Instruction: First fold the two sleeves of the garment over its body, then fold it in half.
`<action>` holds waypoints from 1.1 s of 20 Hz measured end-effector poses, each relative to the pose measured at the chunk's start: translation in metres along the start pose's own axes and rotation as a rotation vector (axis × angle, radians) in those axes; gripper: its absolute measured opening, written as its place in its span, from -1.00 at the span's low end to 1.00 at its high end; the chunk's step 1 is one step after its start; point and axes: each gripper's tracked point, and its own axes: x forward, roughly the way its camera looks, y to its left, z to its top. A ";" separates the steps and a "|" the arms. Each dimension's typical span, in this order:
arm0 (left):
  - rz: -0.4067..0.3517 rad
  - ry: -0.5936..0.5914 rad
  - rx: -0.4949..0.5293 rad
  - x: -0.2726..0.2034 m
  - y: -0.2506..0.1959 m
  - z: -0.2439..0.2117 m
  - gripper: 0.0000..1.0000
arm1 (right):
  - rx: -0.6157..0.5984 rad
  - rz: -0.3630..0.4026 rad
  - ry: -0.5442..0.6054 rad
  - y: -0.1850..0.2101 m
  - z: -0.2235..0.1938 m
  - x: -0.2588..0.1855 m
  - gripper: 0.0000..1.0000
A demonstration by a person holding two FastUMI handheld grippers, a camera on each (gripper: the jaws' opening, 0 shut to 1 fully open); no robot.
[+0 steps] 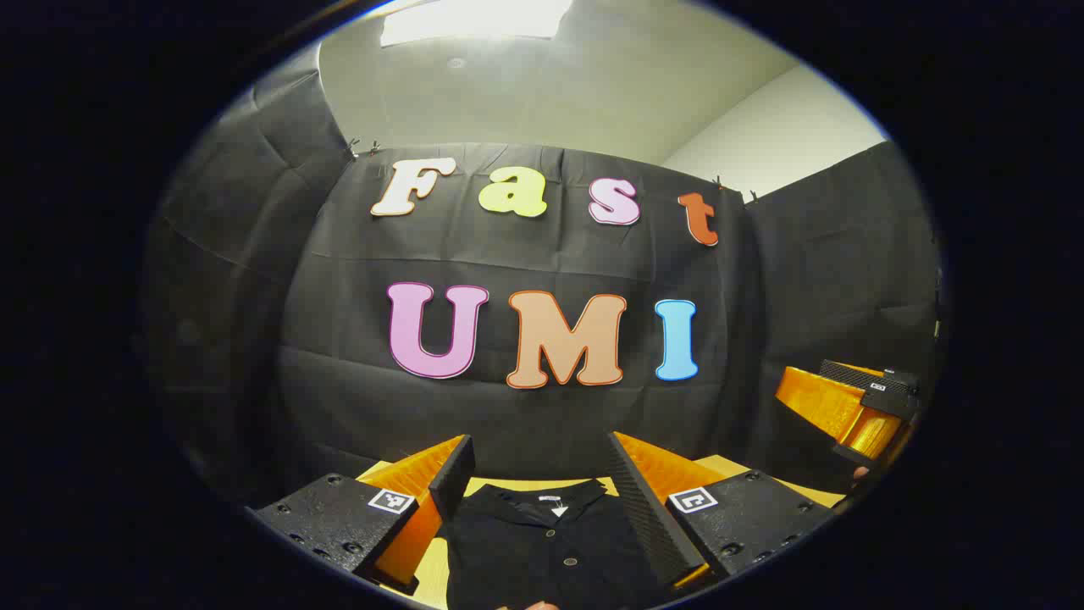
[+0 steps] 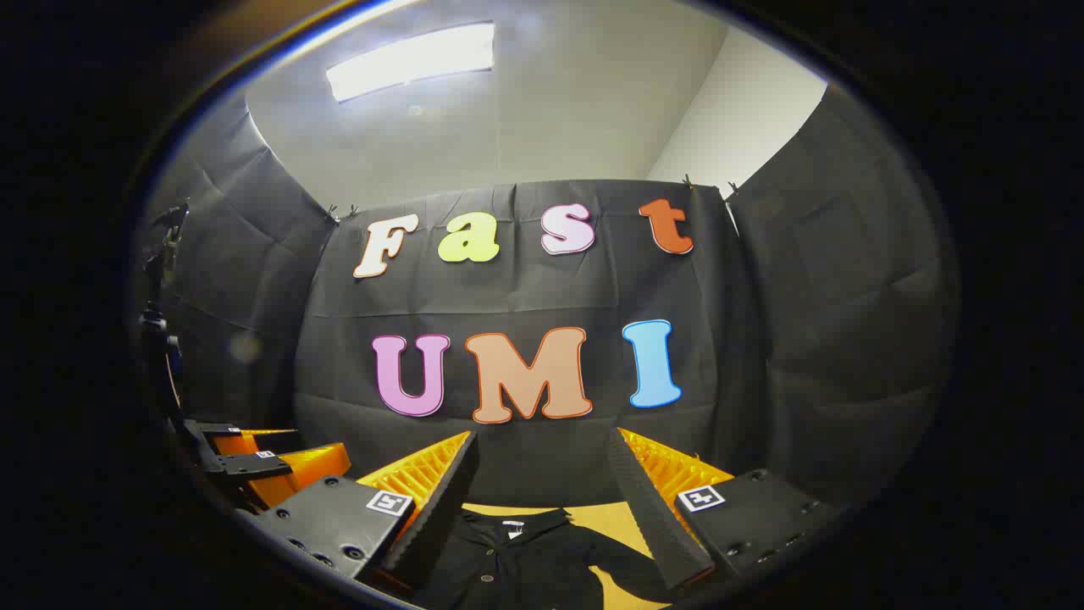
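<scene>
A black buttoned shirt (image 1: 542, 546) lies flat on the wooden table (image 1: 735, 465), collar toward the wall. In the left gripper view, my left gripper (image 1: 539, 447) hovers above it, open, its fingers spread either side of the collar and holding nothing. My right gripper (image 1: 855, 405) shows at the far right edge, raised. In the right gripper view, my right gripper (image 2: 542, 440) is open over the shirt (image 2: 517, 568), whose collar sits near the left finger. One sleeve (image 2: 631, 580) stretches out to the right. The left gripper (image 2: 262, 462) appears at the lower left.
The black booth wall (image 1: 542, 415) stands close behind the table's far edge. Bare tabletop (image 2: 605, 517) shows beyond the collar. A dark stand (image 2: 157, 330) rises at the left edge of the right gripper view.
</scene>
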 end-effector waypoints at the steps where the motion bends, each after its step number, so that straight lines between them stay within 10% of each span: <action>1: 0.006 -0.004 -0.003 0.000 0.001 0.002 0.84 | -0.002 -0.002 0.002 -0.001 -0.001 0.001 0.94; 22: 0.053 -0.028 0.032 -0.006 0.015 0.012 0.85 | -0.012 -0.009 0.008 -0.017 -0.007 0.014 0.94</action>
